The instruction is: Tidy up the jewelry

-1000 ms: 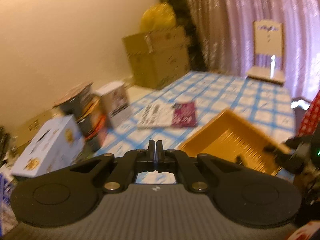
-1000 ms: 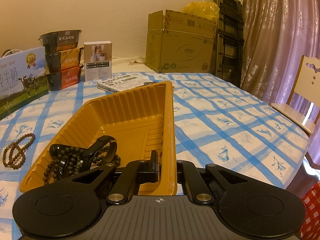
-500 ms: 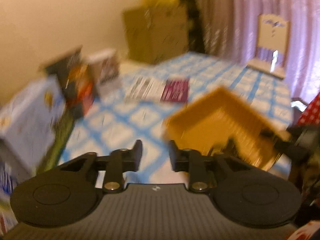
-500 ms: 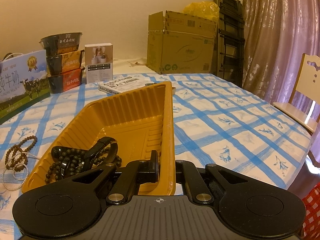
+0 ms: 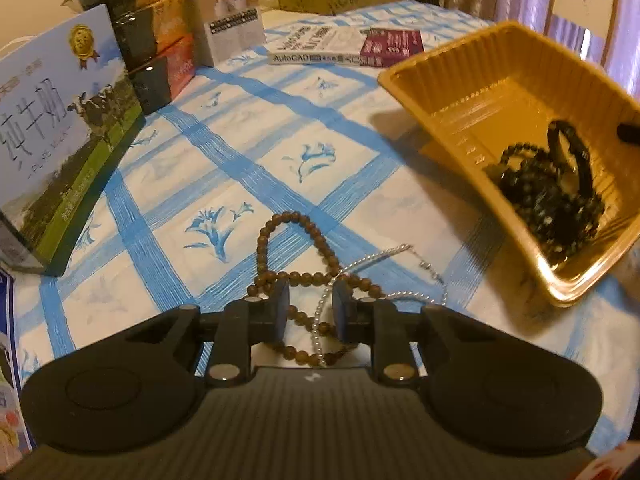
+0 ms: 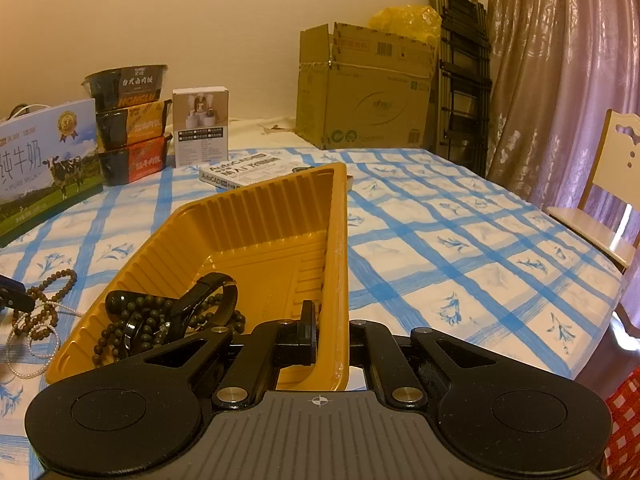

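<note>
A brown bead bracelet (image 5: pixel 288 215) and a thin pearl chain (image 5: pixel 376 257) lie tangled on the blue-checked tablecloth. My left gripper (image 5: pixel 310 300) hangs low over them. Its jaws are closing, and strands of both pieces lie in the gap without the pads pressing on them. The yellow ribbed tray (image 5: pixel 460 60) sits to the right and holds a heap of black beads and a black band (image 5: pixel 552 192). In the right wrist view my right gripper (image 6: pixel 330 328) is shut on the tray's (image 6: pixel 260 216) near wall. The brown bracelet (image 6: pixel 44 312) shows at the far left.
A milk carton (image 5: pixel 52 132), stacked food bowls (image 5: pixel 160 48), a small white box (image 5: pixel 232 12) and a book (image 5: pixel 320 46) line the far side of the table. A cardboard box (image 6: pixel 368 92) and a folded ladder stand behind. A chair (image 6: pixel 612 184) is beyond the table's right edge.
My left gripper has come down from high above the table to the bracelet and chain, and its jaws have parted from shut. The right gripper and tray have not moved.
</note>
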